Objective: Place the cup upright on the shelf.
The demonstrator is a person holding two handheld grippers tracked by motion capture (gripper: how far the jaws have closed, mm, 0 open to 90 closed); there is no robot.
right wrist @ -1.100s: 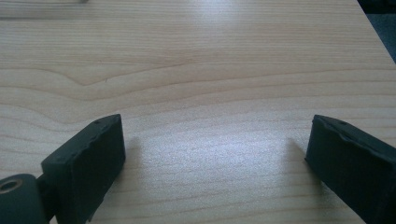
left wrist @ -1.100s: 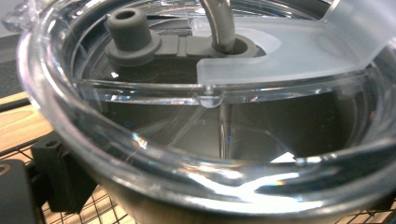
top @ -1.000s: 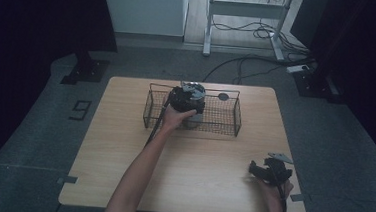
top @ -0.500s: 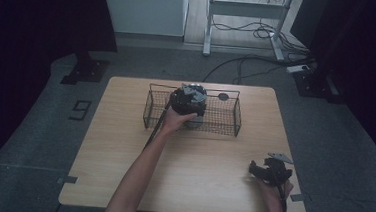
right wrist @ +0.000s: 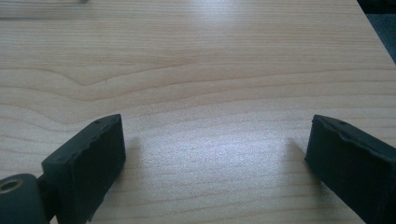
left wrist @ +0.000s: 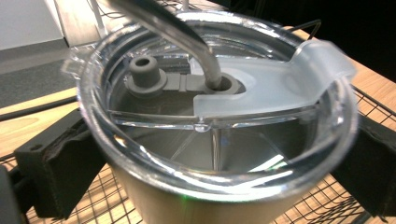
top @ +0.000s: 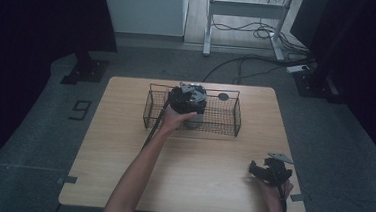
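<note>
A steel tumbler [left wrist: 196, 205] with a clear lid [left wrist: 261, 88] and a bent metal straw [left wrist: 187, 37] stands upright inside a black wire basket [top: 224, 132]. My left gripper [left wrist: 210, 172] reaches down over it, one black jaw on each side of the cup. Its jaws have just been opening and now stand wide, close to the cup's wall without pressing on it. In the high view the left gripper [top: 189, 98] covers most of the tumbler [top: 195, 120]. My right gripper [right wrist: 215, 140] rests open on bare wood near the table's front right corner [top: 254, 170], with nothing between its jaws.
The basket sits at the back middle of the wooden table [top: 120, 181]. A small dark disc [top: 223, 96] lies at the basket's far side. The left gripper's cable [top: 153, 131] trails over the basket's left end. A desk frame and floor cables [top: 261, 31] lie beyond the table.
</note>
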